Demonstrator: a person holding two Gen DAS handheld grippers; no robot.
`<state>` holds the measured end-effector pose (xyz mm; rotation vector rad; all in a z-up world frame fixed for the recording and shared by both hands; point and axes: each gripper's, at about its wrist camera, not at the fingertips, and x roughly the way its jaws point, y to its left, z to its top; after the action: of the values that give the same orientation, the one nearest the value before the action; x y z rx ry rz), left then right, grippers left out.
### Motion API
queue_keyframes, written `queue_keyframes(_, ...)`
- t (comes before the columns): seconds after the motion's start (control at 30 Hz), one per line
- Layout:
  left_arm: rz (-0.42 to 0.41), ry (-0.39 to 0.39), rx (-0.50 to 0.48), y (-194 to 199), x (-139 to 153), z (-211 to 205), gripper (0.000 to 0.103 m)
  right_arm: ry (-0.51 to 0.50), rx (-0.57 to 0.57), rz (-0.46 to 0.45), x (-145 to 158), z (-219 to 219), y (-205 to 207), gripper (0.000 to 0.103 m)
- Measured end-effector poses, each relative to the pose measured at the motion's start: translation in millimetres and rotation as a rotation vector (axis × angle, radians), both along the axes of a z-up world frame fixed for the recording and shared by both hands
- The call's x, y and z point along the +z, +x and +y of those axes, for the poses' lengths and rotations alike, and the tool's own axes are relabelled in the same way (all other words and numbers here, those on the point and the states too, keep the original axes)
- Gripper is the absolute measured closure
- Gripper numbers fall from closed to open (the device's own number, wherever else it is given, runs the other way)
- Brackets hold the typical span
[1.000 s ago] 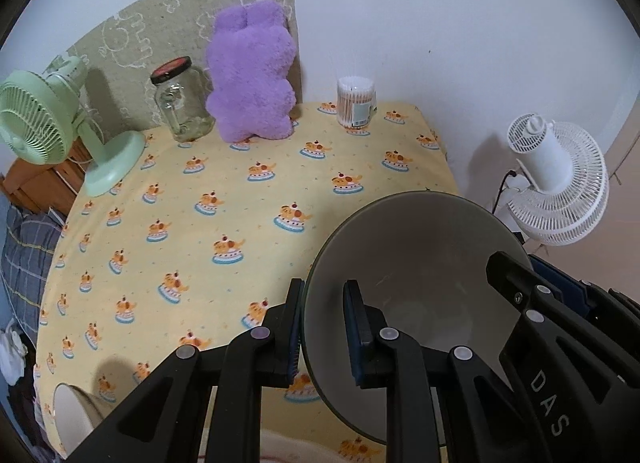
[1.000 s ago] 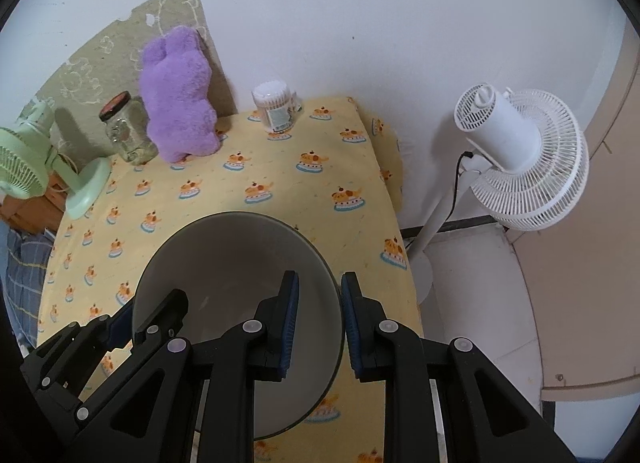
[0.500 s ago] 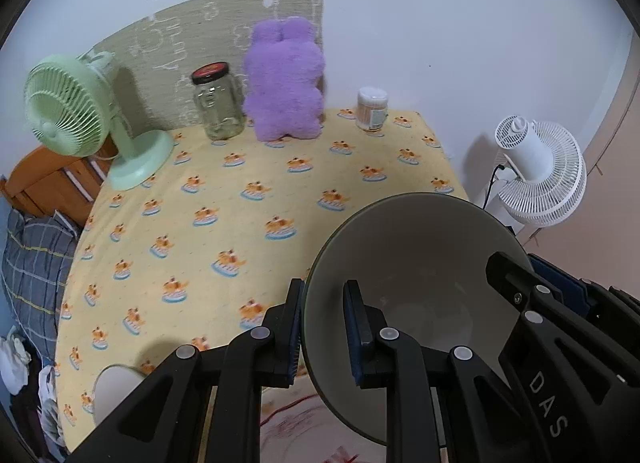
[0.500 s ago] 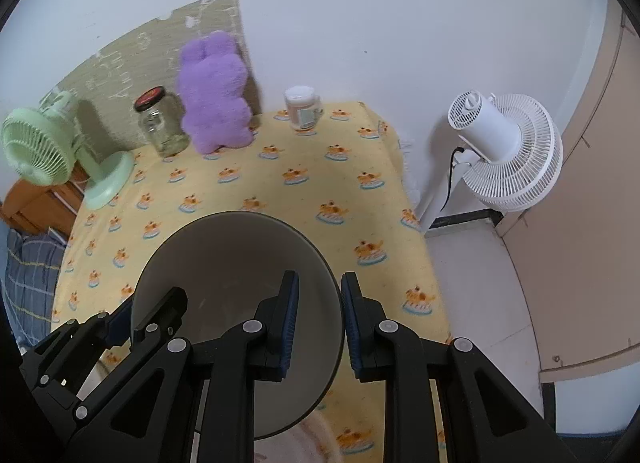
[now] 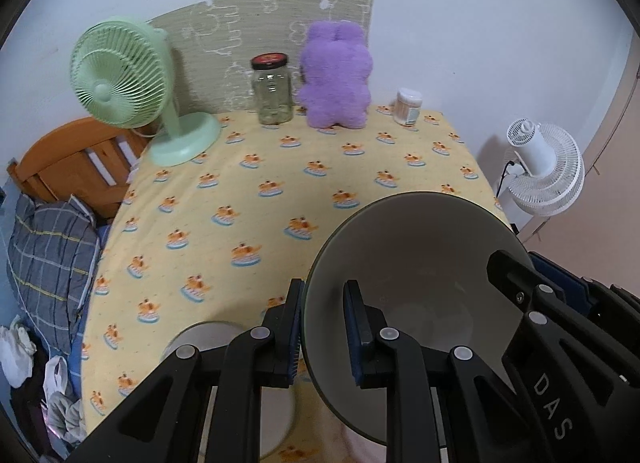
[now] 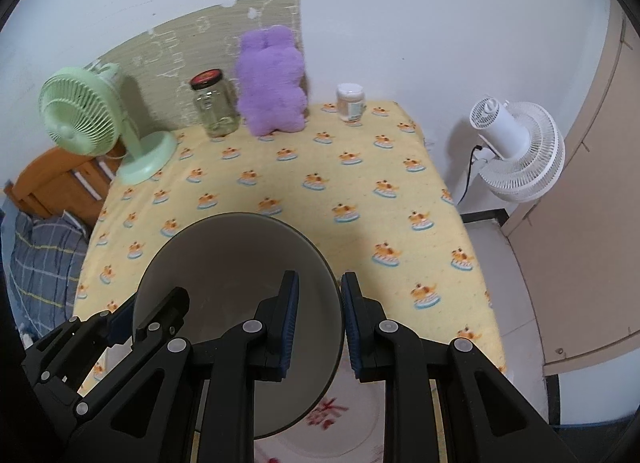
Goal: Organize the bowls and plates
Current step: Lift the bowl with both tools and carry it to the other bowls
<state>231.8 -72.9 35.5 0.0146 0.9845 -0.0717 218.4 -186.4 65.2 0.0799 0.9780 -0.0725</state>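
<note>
A grey bowl (image 5: 416,263) is pinched at opposite rims by the left gripper (image 5: 322,327) and the right gripper (image 6: 319,321), each clamped on the thin wall, above the yellow tablecloth (image 6: 320,167). A white plate (image 6: 352,431) and a pale dish (image 5: 208,337) are seen beneath. Farther back stand a green fan (image 5: 120,75), a jar (image 5: 272,89) and a purple plush (image 5: 336,75).

Table w/ yellow printed cloth (image 5: 280,223); at back: green fan (image 5: 132,91), glass jar (image 5: 273,89), purple plush (image 5: 335,77), small tub (image 5: 408,106); near edge: white bowl (image 5: 208,337).
</note>
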Motion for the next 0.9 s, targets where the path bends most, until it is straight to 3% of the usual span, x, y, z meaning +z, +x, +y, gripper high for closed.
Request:
queue_keyframes(0.5, 0.006, 0.014, 0.045, -37.5, -9.2, 84.6, 0.086, 0.009, 0.056, 0.007, -9.7, 85.9, -32.7, 0.078)
queue_keyframes(0.9, 0.055, 0.026, 0.077, -43.4, -32.2, 121.4, 0.086, 0.026, 0.102, 0.049, -33.0, 125.2, -32.1, 0.078)
